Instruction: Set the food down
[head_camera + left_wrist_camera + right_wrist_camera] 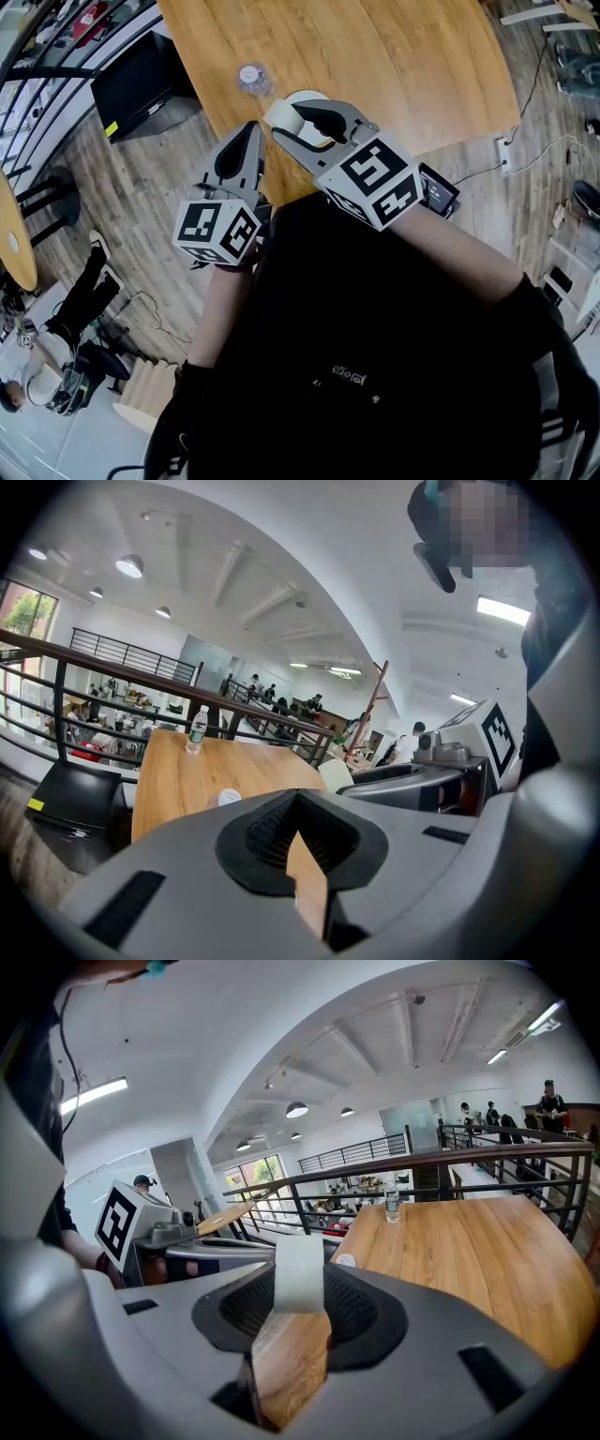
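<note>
Food [300,1274]: a pale, whitish piece clamped between the jaws of the right gripper [298,127]. The pads press on both its sides and the jaws stand fairly wide around it. It is held clear of the table [375,66], over the near edge and close to the near-left corner. The left gripper [251,131] sits just beside it to the left, jaws together and holding nothing; only a sliver of wood shows through them. Step in hand, as judged: lowering to place. To do it well, bring the food straight down onto bare wood a little in from the near edge, so it cannot roll off. Keep it level, let it touch down before easing the jaws apart, then draw back along the jaw line so the pads do not drag it. Keep the left gripper out of the landing spot. Containers: a small round white-topped cup [251,77] sits near the table's left edge, apart from the food; contents cannot be told. A clear capped bottle [196,730] stands upright at the far edge; fill level unreadable.
</note>
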Available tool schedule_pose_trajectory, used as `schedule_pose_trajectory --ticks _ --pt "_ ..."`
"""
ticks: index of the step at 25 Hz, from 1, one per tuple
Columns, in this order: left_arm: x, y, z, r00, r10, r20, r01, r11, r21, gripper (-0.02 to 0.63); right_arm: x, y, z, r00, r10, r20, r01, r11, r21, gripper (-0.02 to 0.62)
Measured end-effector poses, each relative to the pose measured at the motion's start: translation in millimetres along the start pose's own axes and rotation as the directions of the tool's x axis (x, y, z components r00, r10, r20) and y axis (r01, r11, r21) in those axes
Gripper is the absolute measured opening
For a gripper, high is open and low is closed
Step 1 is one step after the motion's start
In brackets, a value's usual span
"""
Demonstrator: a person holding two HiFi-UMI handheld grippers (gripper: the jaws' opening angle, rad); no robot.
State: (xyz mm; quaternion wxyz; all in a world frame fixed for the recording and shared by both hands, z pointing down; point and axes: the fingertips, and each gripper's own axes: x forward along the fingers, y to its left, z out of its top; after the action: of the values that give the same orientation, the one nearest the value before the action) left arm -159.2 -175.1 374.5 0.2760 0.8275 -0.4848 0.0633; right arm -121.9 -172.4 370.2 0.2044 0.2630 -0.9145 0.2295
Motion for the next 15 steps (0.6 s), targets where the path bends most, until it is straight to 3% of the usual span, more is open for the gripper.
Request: schedule_pose_trajectory --ticks 5,11,15 --pt "9 22 -3 1.0 0.007 -0.019 -0.008 1.0 -0.019 0.005 24 -10 -3 1.0 0.008 -0.027 -0.008 1.0 0.017 0.166" --pt "6 0 -20 1.0 0.01 -0.022 -0.01 1.0 -0.023 0.005 2 -9 -25 0.999 0.005 -0.033 -0.004 0.999 0.033 0.166" --pt "9 10 -21 0.999 0.016 -0.031 -0.017 0.999 -0.033 0.005 16 -14 -31 0.999 0.005 -0.048 -0.003 0.999 0.041 0.167"
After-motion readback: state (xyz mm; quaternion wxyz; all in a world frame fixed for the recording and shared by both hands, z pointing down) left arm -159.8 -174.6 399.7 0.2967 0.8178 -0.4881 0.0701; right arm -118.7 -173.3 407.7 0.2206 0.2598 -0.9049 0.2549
